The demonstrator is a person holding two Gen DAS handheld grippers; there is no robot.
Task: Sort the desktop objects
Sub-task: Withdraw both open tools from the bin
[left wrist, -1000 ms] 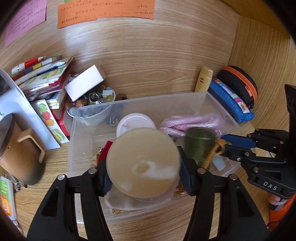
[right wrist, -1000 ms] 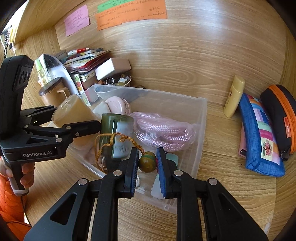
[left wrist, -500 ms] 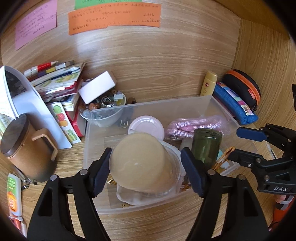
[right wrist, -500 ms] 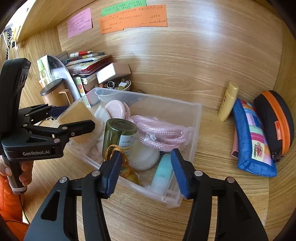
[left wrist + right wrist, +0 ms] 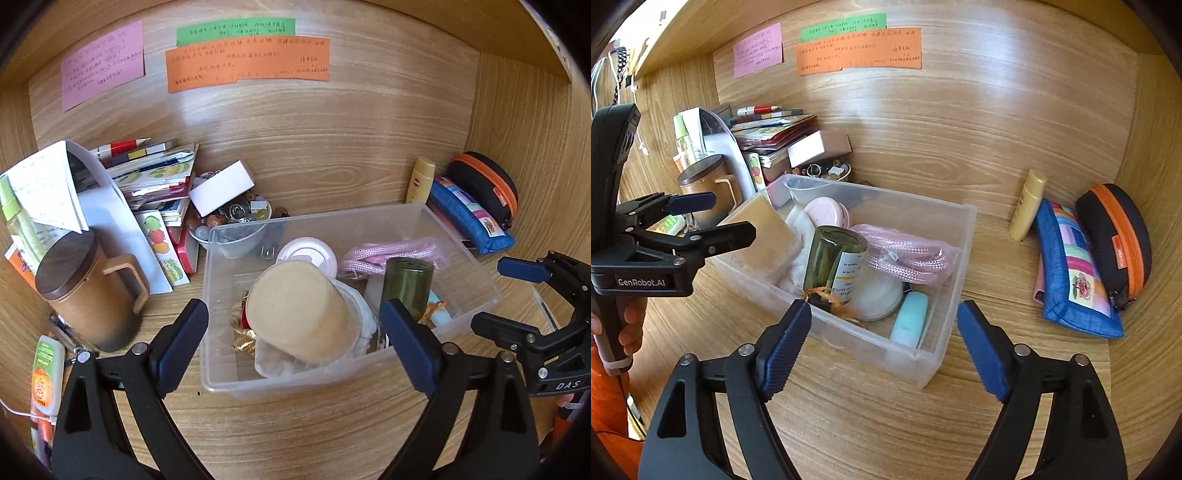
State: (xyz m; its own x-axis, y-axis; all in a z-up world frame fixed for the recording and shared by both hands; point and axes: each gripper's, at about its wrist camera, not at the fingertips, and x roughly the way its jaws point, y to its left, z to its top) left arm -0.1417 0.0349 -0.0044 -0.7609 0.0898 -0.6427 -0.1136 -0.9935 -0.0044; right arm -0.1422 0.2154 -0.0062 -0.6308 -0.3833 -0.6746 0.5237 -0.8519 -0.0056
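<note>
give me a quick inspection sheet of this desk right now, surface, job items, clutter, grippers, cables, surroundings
surface: wooden desk, bare in front of the bin.
job's things: clear plastic bin holds a tan cup upside down, a green bottle, a pink rope, a pink round case and a mint case.
clutter: brown mug, stack of books, bowl of trinkets, yellow tube, blue pouch, black and orange case.
grippers: left gripper and right gripper both open, jaws just opened, nothing gripped.
cables: white cord hanging at far left.
surroundings: wooden back wall with pink, green and orange notes.
</note>
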